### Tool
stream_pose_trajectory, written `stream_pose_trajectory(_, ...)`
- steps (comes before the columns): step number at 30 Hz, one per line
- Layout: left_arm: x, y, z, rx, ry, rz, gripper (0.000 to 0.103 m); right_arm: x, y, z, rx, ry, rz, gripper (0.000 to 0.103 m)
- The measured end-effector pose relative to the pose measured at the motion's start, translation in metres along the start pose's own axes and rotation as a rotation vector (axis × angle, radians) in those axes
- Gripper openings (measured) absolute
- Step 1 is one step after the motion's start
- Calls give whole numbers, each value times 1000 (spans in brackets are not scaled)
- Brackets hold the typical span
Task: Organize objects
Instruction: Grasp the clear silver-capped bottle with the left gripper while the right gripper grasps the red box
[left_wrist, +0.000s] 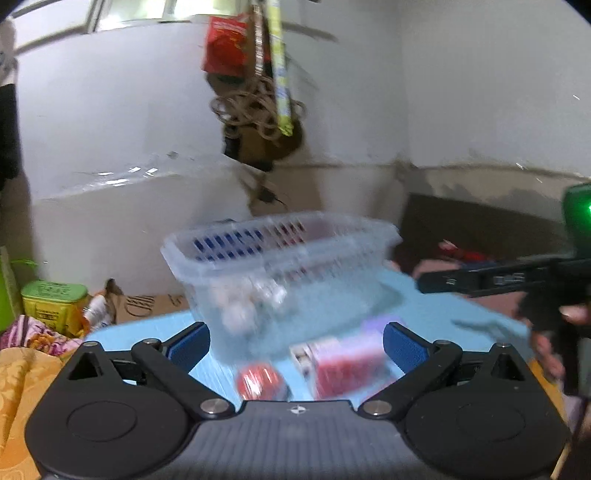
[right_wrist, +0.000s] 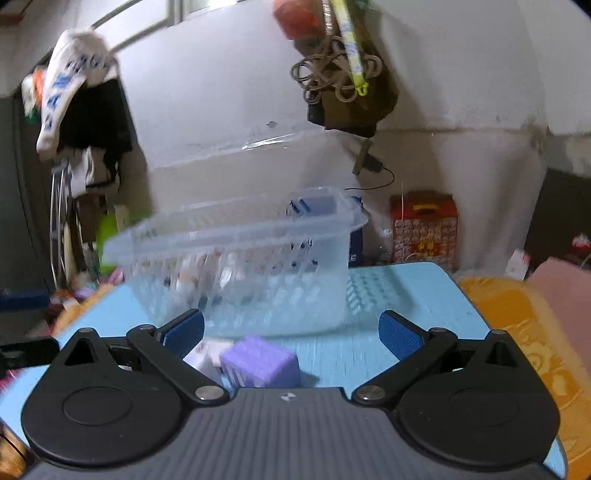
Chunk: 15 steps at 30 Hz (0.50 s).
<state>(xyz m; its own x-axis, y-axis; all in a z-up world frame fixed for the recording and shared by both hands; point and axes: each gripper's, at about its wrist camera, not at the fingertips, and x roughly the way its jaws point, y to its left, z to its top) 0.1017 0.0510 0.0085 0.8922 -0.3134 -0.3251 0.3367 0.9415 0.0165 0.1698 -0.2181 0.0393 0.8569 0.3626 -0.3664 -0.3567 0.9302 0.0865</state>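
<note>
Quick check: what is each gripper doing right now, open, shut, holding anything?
Left gripper: open, holding nothing; red box lies between the fingers, untouched.
Right gripper: open, holding nothing; purple box lies below it on the table.

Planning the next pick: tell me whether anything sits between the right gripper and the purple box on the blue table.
Nothing visible does. The right gripper is open, and the purple box lies on the blue table just ahead of its fingers, left of centre. A white box touches its left side; the clear basket stands behind it.
</note>
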Motion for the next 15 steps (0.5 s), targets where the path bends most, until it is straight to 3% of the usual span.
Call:
stream_pose_trajectory(4, -5, -14, -16, 72, 48, -69, 97, -8, 22, -17, -79, 9, 26, 103)
stream_pose_trajectory(8, 1, -20, -25, 124, 91, -92, 93, -6, 42, -30, -169, 66, 70, 103)
stream_pose_trajectory(15, 4, -29, -49, 171, 193, -205, 87, -7, 39, -37, -150, 63, 98, 103)
